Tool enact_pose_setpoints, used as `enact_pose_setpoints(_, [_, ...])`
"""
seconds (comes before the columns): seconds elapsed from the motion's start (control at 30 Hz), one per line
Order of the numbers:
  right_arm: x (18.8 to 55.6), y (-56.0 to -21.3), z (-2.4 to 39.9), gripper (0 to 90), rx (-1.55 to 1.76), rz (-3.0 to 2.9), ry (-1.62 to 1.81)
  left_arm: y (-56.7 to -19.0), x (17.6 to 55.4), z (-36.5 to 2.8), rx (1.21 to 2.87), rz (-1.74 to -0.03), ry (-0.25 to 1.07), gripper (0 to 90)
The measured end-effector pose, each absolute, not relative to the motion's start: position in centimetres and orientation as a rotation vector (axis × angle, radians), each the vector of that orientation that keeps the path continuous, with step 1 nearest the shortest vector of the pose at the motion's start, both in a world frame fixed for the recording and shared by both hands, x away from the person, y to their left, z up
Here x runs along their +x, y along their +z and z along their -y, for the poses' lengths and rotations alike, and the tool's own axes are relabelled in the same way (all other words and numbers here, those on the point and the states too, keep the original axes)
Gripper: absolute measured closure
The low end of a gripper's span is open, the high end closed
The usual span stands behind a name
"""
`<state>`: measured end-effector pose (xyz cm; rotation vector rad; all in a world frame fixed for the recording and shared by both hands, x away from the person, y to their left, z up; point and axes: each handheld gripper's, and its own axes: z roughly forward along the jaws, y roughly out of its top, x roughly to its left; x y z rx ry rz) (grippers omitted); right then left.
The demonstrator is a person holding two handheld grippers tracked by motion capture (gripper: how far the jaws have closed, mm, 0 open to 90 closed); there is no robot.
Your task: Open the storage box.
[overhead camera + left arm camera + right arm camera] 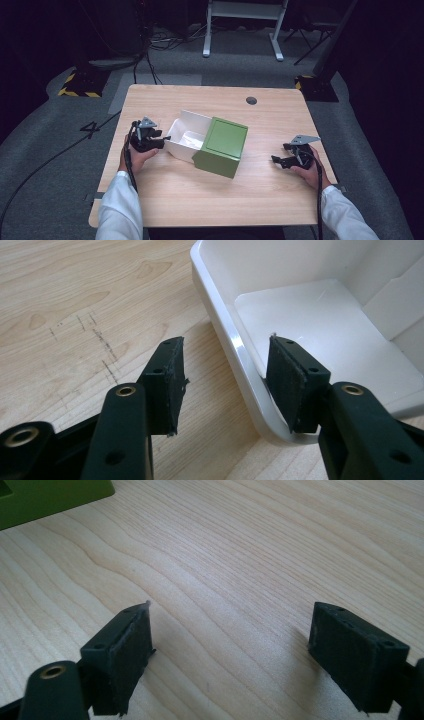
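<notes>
White box (240, 347) rim betw. spread left gripper (227, 385) jaws; right gripper (230, 655) apart.

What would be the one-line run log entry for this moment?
left gripper: open, fingers astride white tray wall | right gripper: open over bare table | green box: untouched, partly over tray

Bright overhead light floods the table (260, 195); the room beyond sits nearly black; soft shadows pool just under the fingers (120, 655); glare streaks the white box (235, 347) rim between them.
</notes>
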<state>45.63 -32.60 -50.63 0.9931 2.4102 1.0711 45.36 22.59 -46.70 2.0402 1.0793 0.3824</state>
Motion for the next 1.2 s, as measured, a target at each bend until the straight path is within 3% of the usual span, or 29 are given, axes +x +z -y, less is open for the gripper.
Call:
enact_pose_setpoints(0.83, [45.6, -50.6, 32.6, 17.5, 0.993, -2.41, 1.071, -42.1, 41.6, -25.0, 1.916, -1.077, 0.633, 33.3])
enact_pose_setpoints(1.2, [45.6, -50.6, 32.6, 17.5, 0.993, -2.41, 1.072, -41.3, 39.9, -24.6, 1.993, -1.022, 0.667, 25.3])
